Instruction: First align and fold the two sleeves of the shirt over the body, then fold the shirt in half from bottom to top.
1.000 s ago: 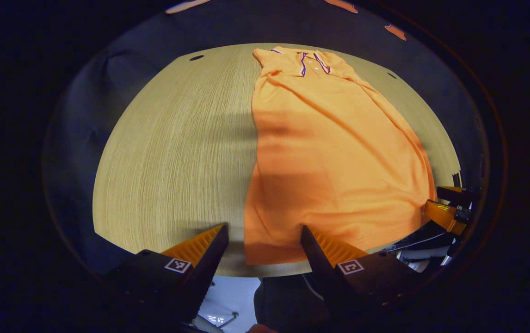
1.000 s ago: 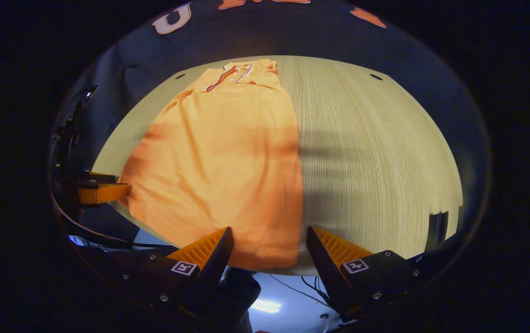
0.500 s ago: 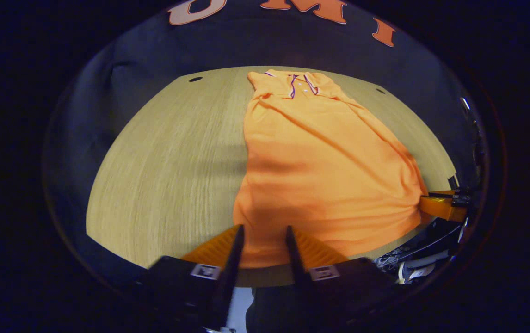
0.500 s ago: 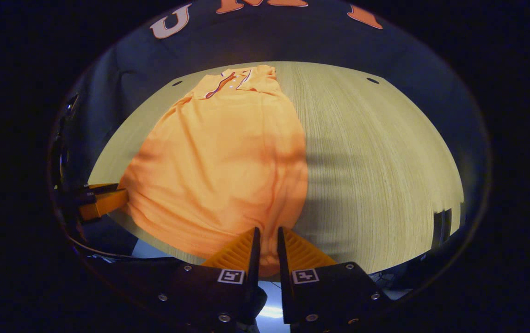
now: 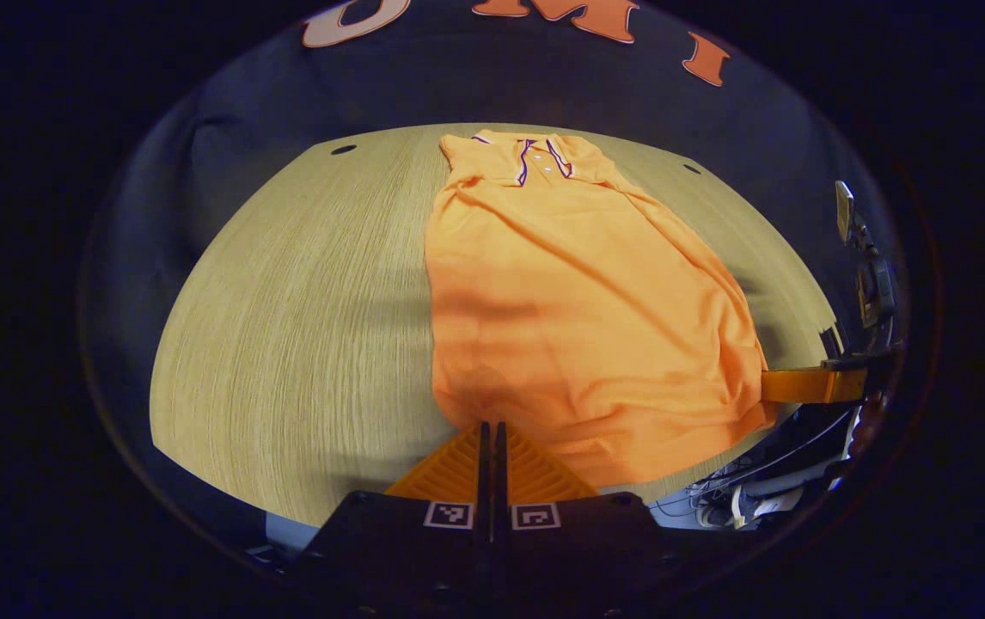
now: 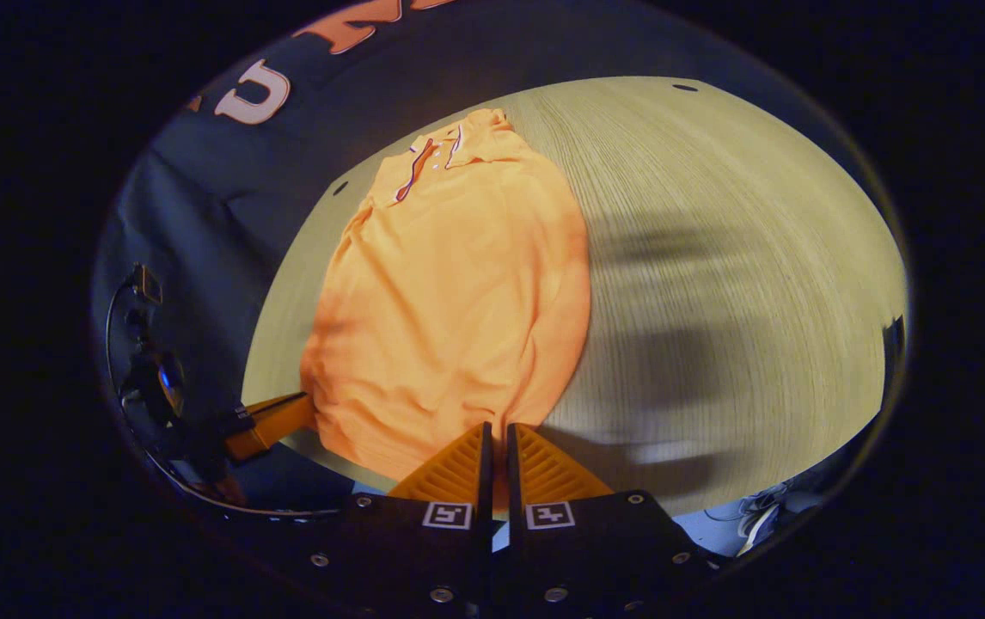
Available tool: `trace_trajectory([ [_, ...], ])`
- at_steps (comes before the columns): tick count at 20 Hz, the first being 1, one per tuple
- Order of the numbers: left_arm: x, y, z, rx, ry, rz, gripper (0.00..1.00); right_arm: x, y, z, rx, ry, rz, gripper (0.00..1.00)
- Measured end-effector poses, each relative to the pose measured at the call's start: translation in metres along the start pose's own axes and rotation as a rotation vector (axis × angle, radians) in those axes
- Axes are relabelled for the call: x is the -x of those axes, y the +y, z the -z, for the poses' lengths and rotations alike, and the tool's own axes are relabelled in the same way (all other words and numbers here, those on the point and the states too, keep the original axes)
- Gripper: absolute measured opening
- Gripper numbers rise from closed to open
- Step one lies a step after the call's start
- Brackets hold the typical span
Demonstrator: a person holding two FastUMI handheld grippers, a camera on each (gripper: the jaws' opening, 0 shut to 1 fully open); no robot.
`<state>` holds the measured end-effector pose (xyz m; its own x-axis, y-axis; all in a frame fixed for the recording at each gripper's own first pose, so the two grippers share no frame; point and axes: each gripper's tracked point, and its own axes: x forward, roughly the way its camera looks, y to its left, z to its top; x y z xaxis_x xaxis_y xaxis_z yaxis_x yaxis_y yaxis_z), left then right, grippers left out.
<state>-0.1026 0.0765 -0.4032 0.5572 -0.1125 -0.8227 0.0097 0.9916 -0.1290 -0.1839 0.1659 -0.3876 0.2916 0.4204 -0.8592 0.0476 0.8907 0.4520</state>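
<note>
Both hand-held grippers have just snapped closed on the bottom hem of the orange shirt (image 5: pixel 578 301): the left hand-held gripper (image 5: pixel 489 427) pinches its near corner, and the right hand-held gripper (image 6: pixel 498 430) pinches the other, where a second ago their fingers stood spread either side of the cloth. The shirt lies lengthwise on the table (image 5: pixel 286 327), collar (image 5: pixel 535 155) at the far end, sleeves already tucked over the body, hem now bunched and slightly raised. I'd say the bottom-to-top fold is about to begin.
</note>
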Motion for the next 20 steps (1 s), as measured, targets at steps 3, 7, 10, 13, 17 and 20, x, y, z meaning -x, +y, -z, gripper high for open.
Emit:
trace_trajectory([
  [3,0.005,0.002,0.000,-0.036,0.005,-0.012,0.02,0.002,-0.008,-0.001,0.106,-0.008,0.072,0.04],
  [7,0.004,0.000,-0.005,-0.049,0.000,-0.003,0.01,0.007,0.009,-0.009,0.114,-0.034,0.030,0.00],
  [10,0.007,-0.001,-0.024,-0.020,-0.054,0.020,0.02,0.016,0.017,-0.025,-0.008,-0.085,-0.039,0.00],
  [13,0.012,-0.003,-0.045,0.018,-0.096,0.046,0.02,0.024,0.036,-0.045,-0.117,-0.130,-0.179,0.00],
  [17,0.027,-0.005,-0.074,0.045,-0.157,0.066,0.02,0.033,0.044,-0.066,-0.202,-0.176,-0.264,0.00],
  [20,0.042,-0.006,-0.090,0.069,-0.196,0.086,0.02,0.046,0.052,-0.077,-0.248,-0.185,-0.348,0.00],
])
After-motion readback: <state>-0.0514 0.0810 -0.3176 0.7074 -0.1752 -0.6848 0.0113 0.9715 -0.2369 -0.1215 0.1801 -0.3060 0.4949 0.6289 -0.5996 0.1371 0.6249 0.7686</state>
